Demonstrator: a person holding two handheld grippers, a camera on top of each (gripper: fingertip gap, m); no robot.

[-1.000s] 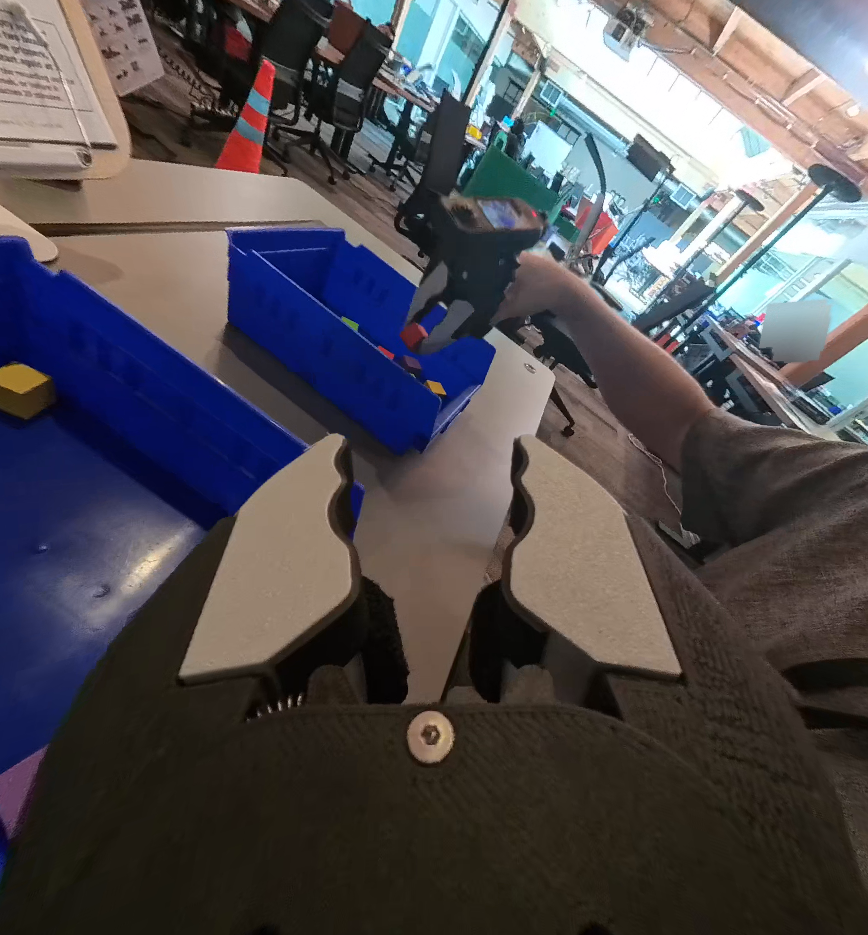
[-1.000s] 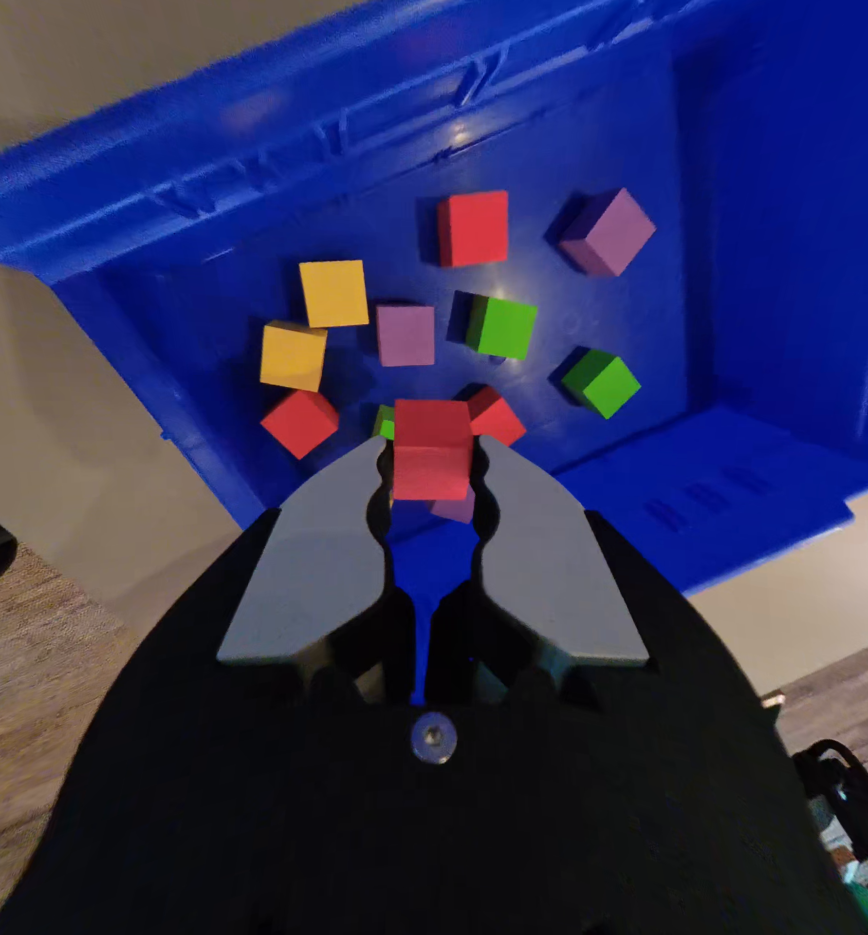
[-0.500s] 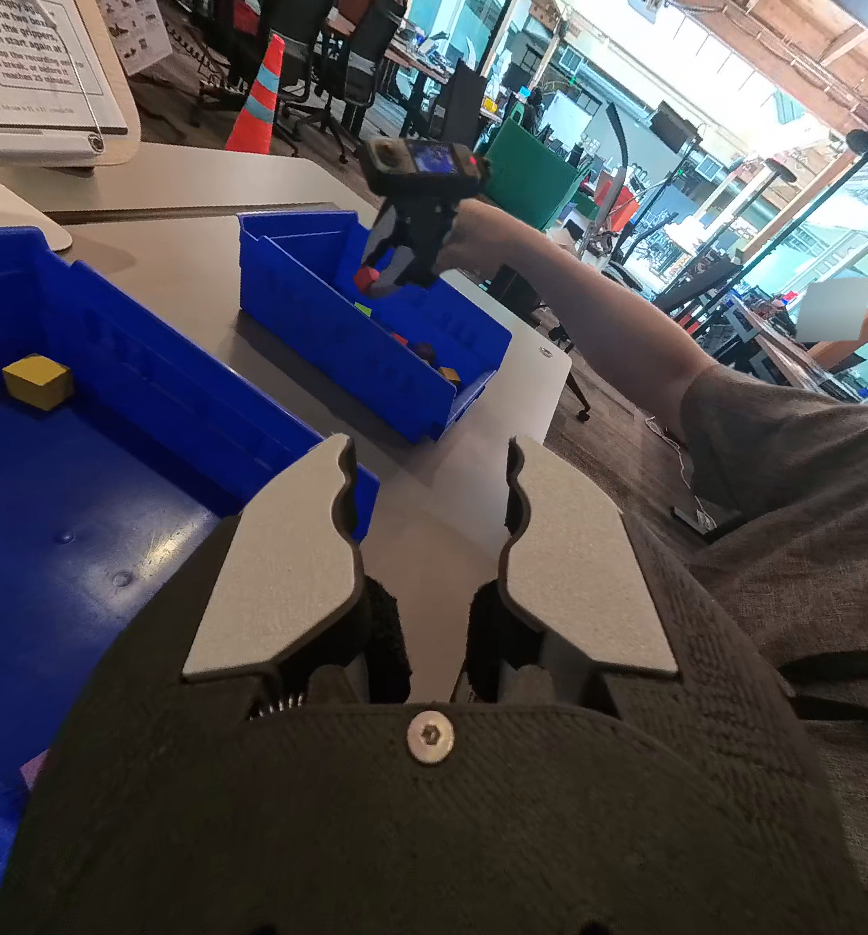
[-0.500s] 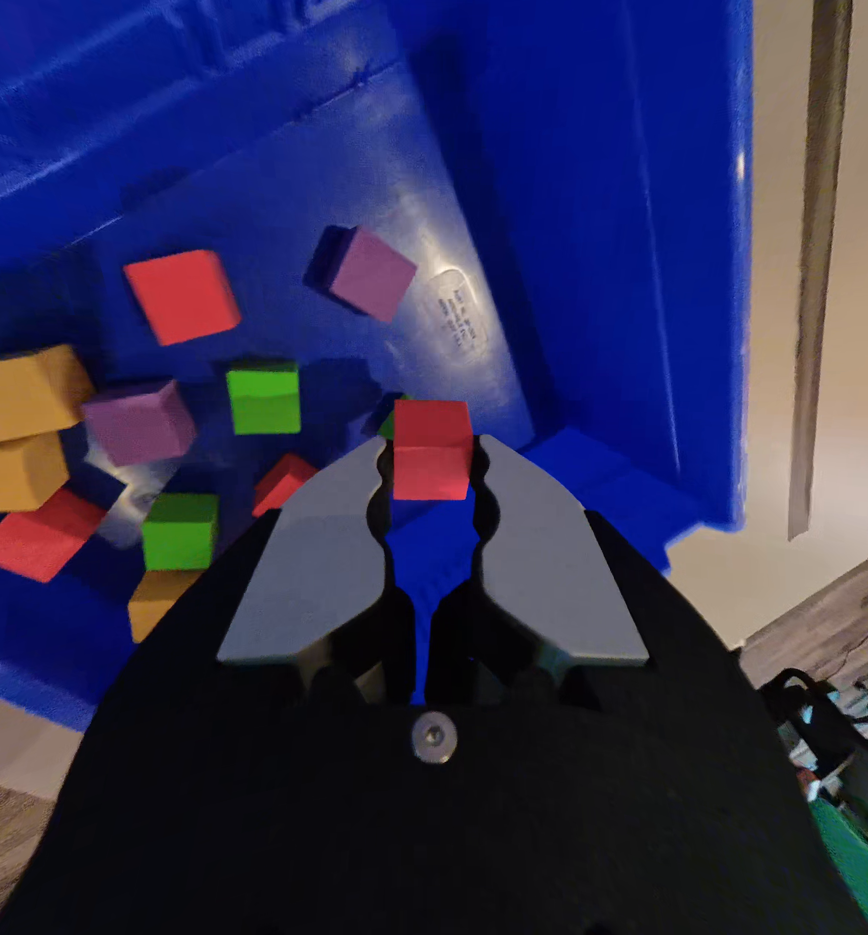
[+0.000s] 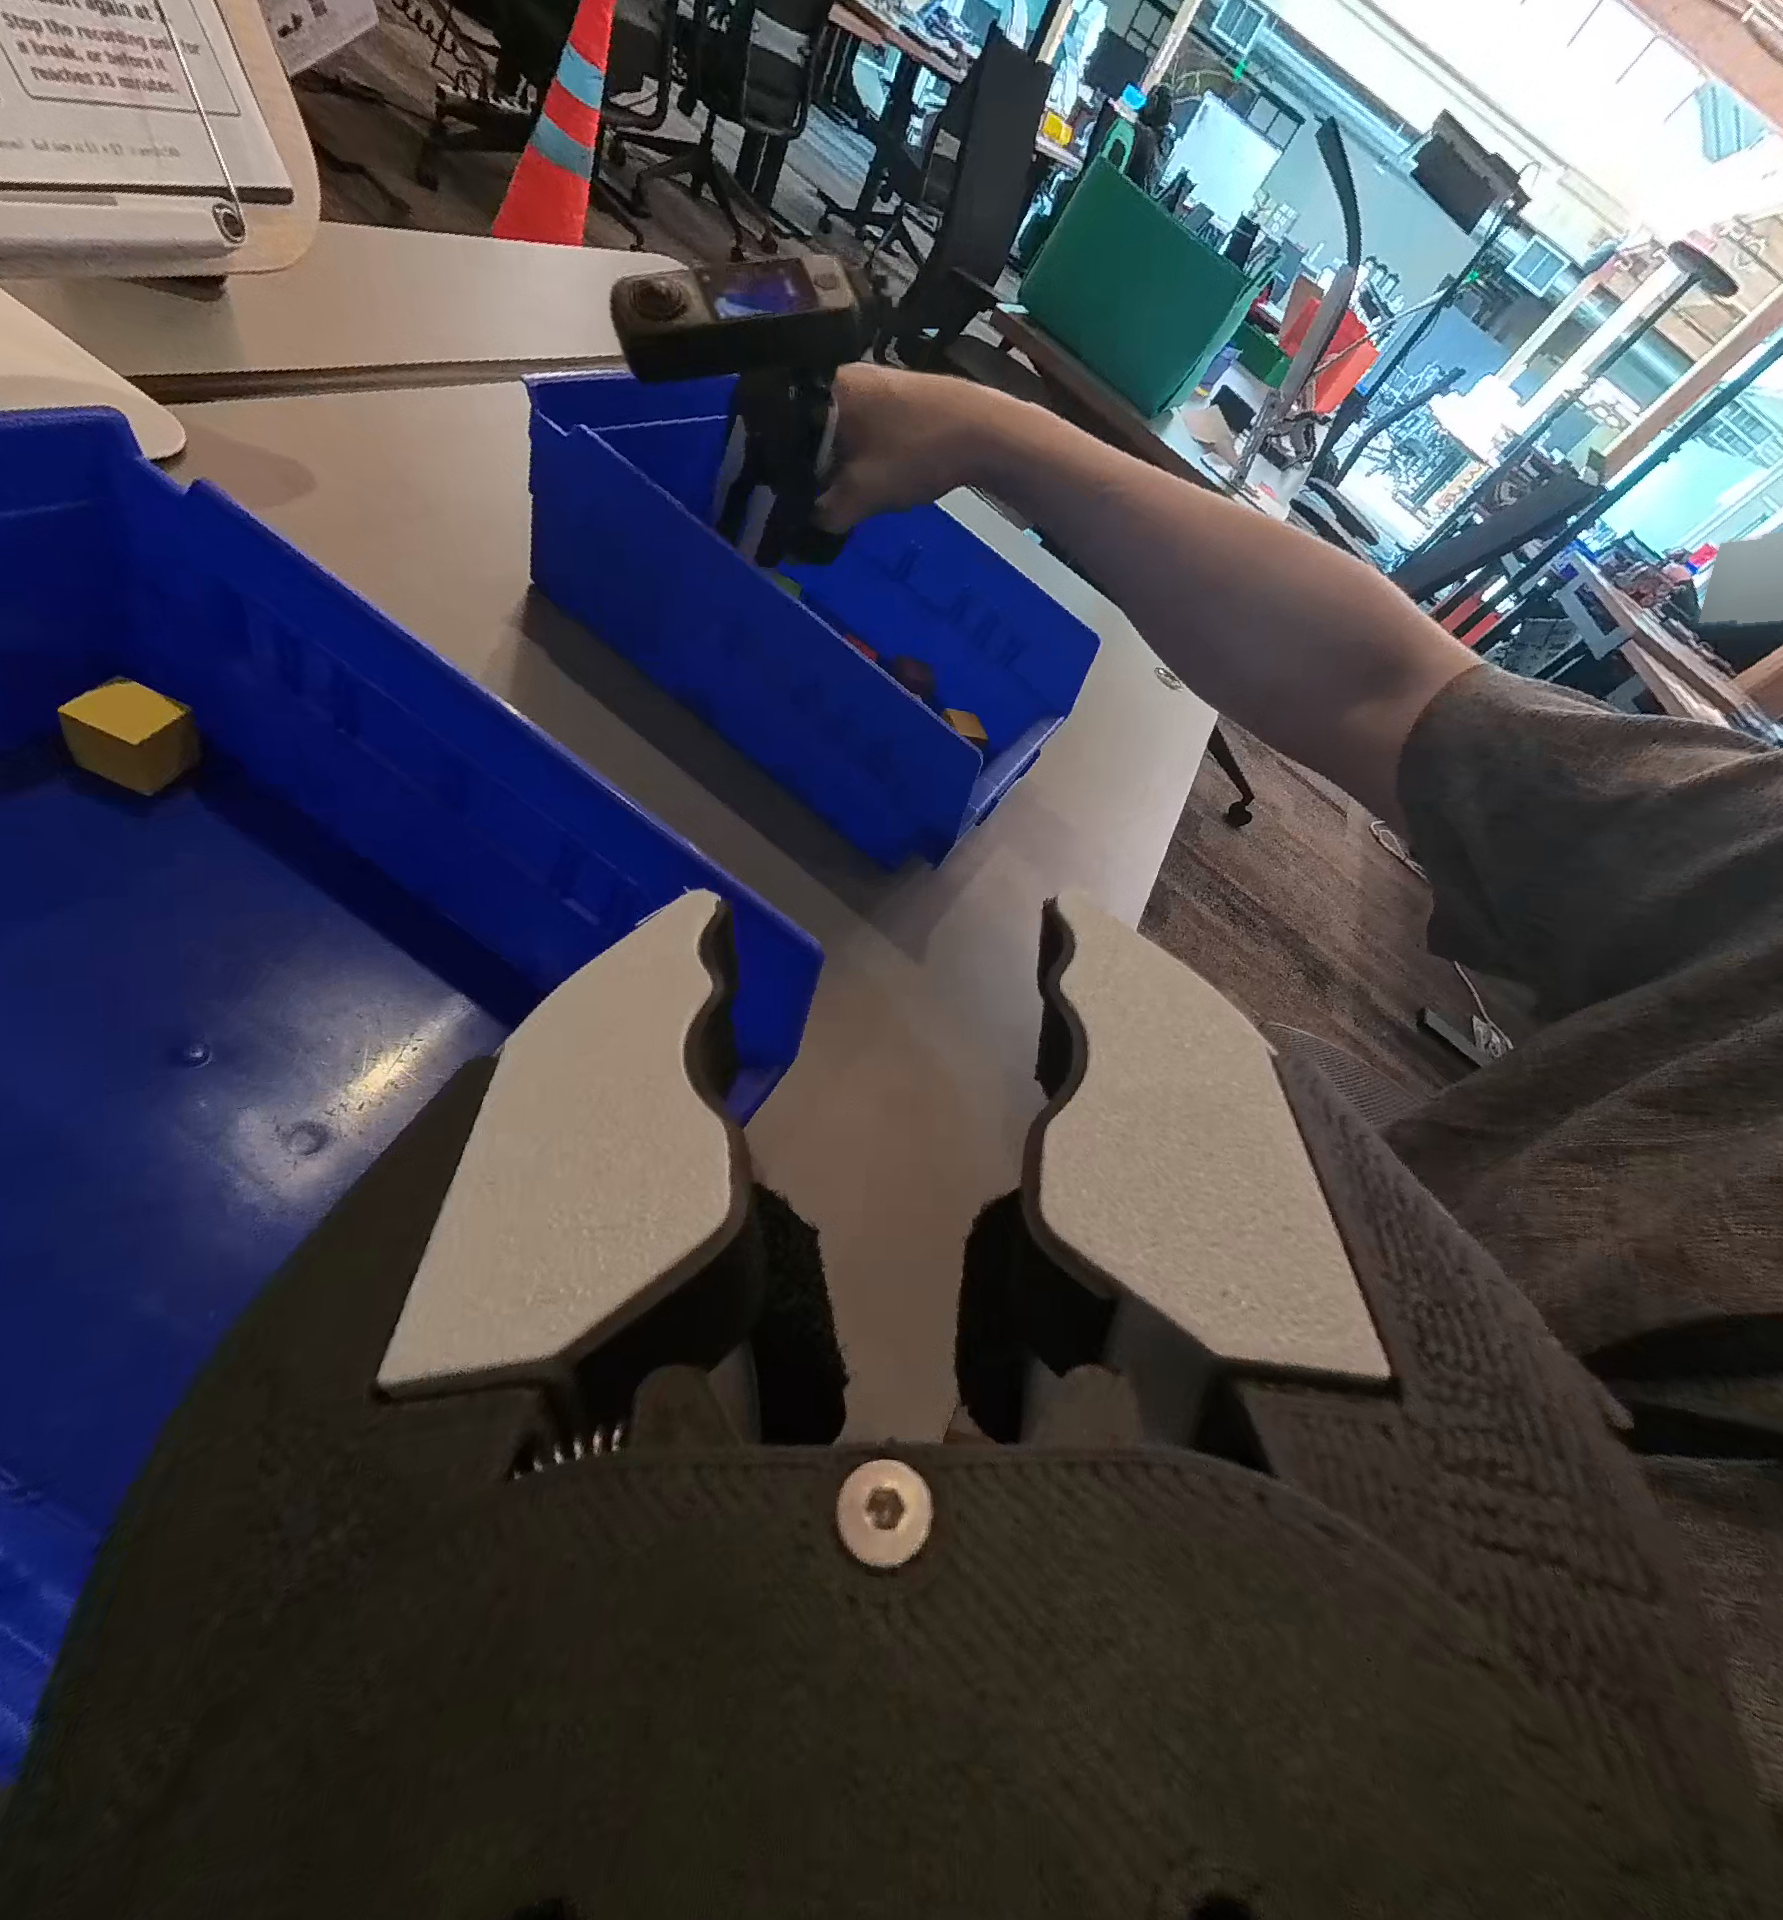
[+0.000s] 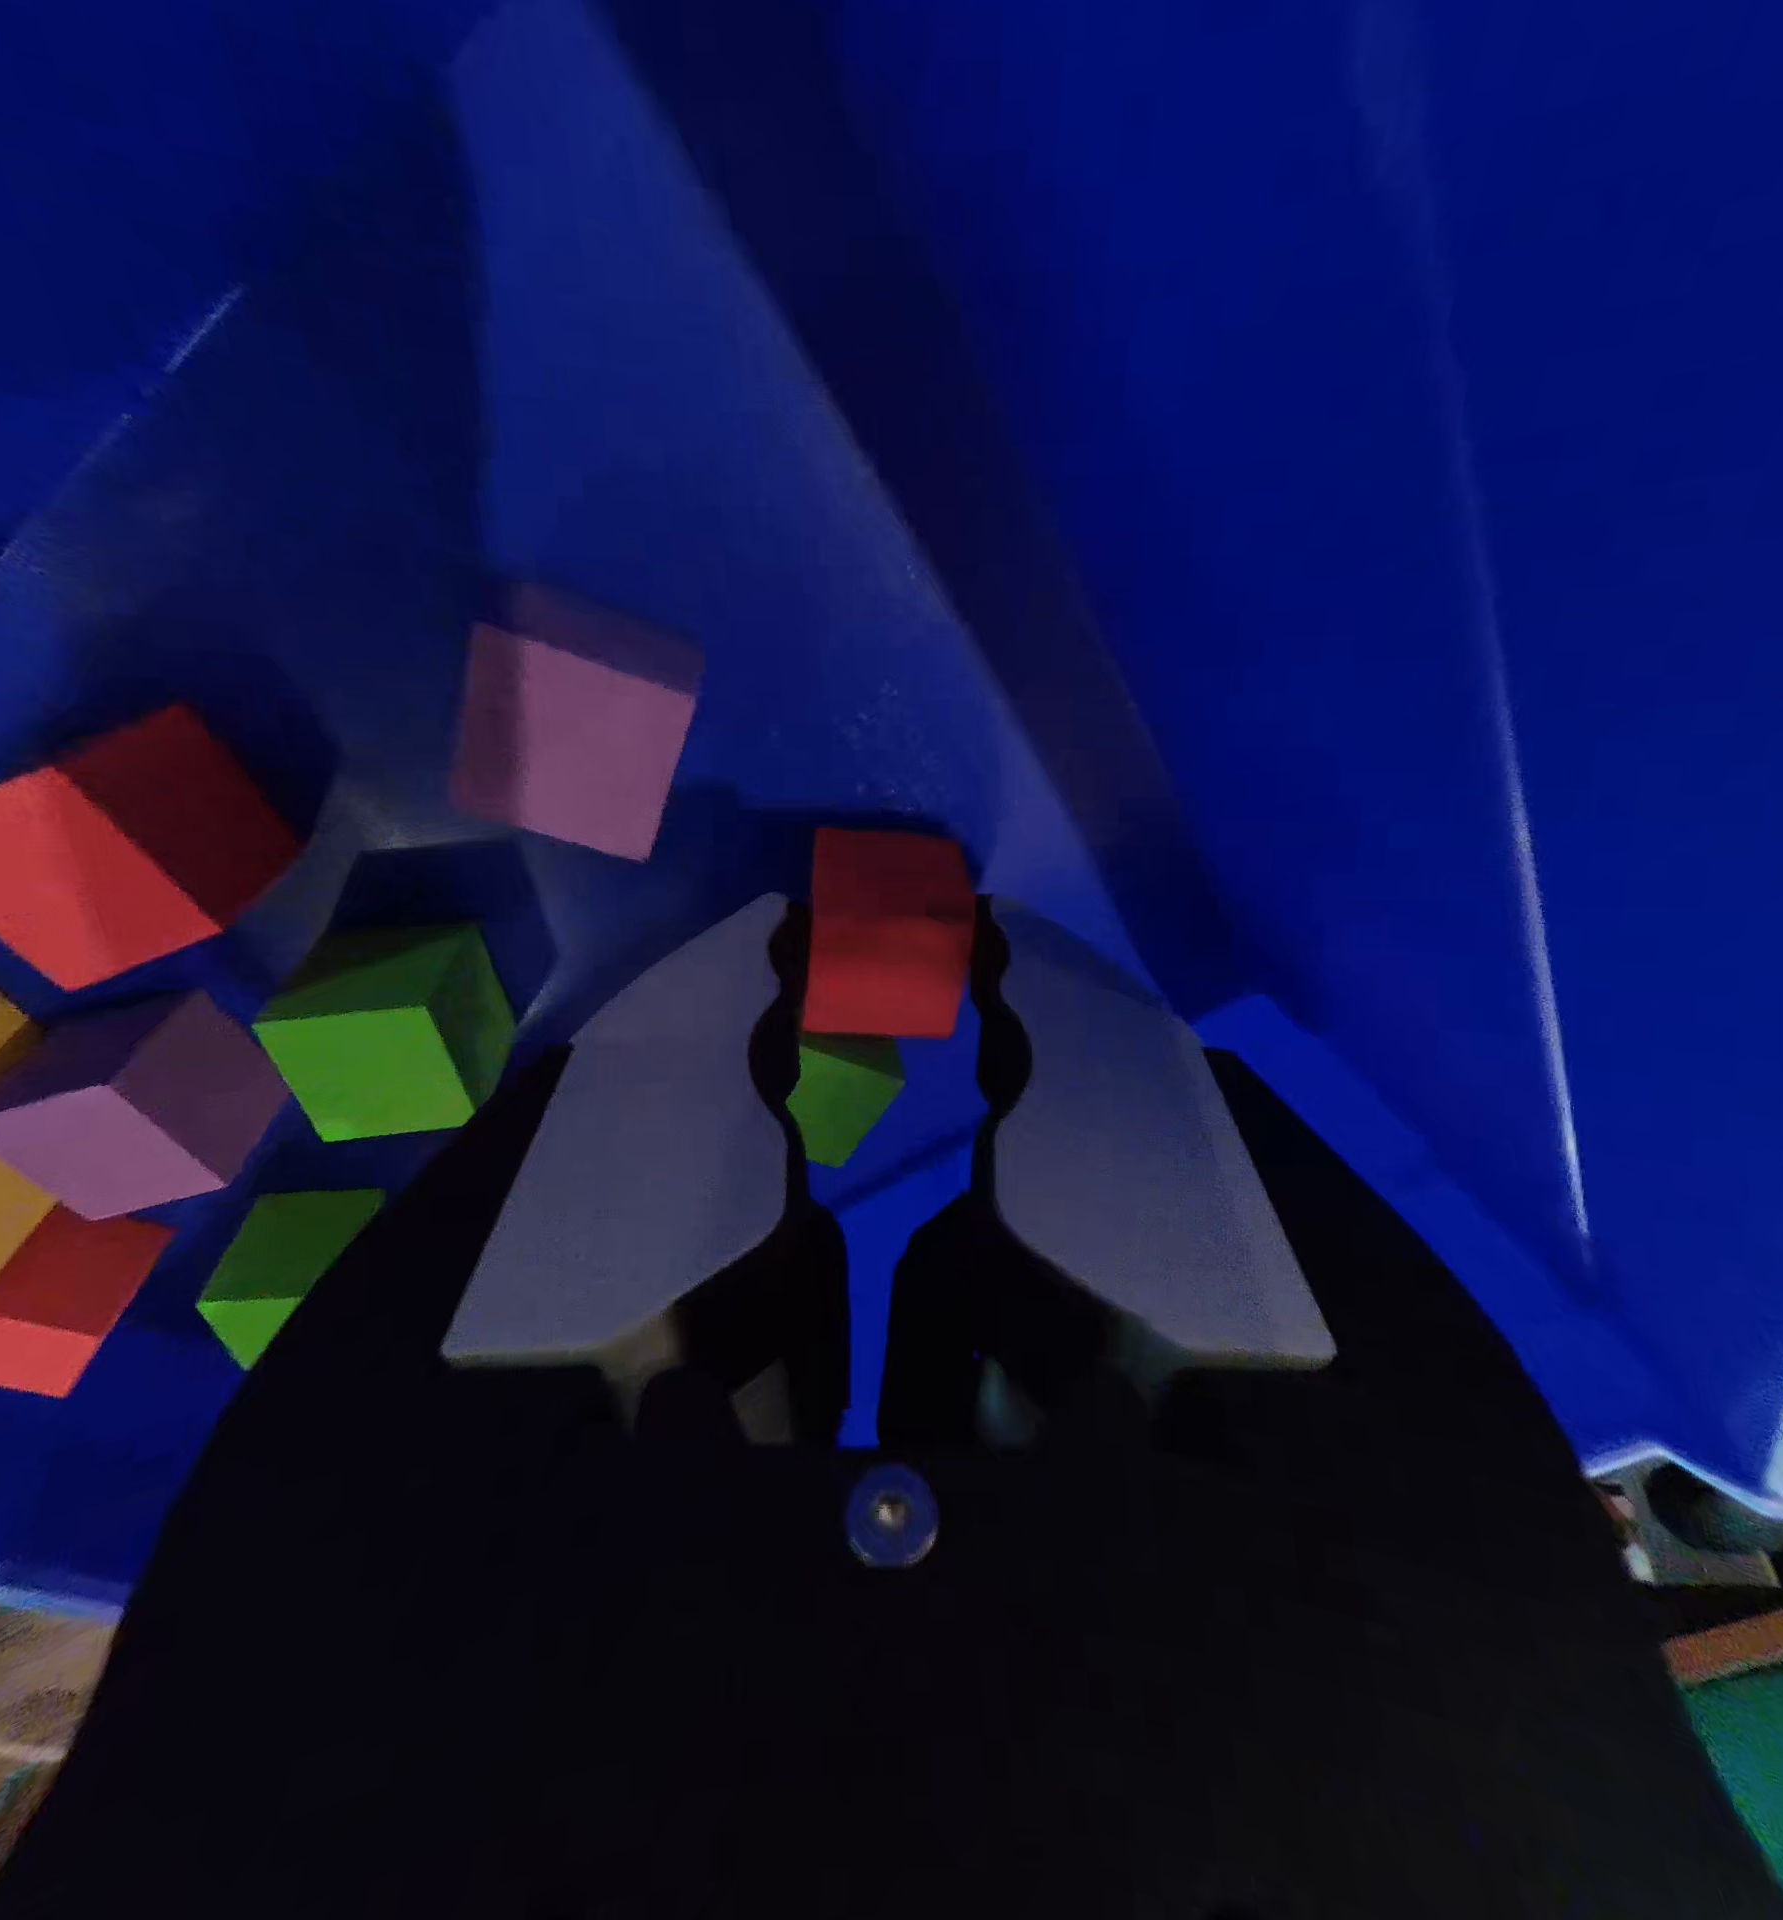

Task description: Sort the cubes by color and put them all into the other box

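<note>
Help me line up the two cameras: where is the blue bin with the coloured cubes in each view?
Left wrist view: the blue bin sits upper centre on the table, the right gripper dipping in.
Right wrist view: its walls fill the frame.
Shared landmark: the right gripper.

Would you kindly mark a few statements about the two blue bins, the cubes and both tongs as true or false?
1. The right tongs grip a red cube. True.
2. The left tongs hold a yellow cube. False: they are open and hold nothing; the yellow cube lies alone in the near blue bin.
3. The right tongs are down inside the far blue bin. True.
4. The far bin holds only red cubes. False: green cubes and purple cubes lie there too.
5. The left tongs rest inside the far bin. False: they are over the table by the near bin's corner.
</note>
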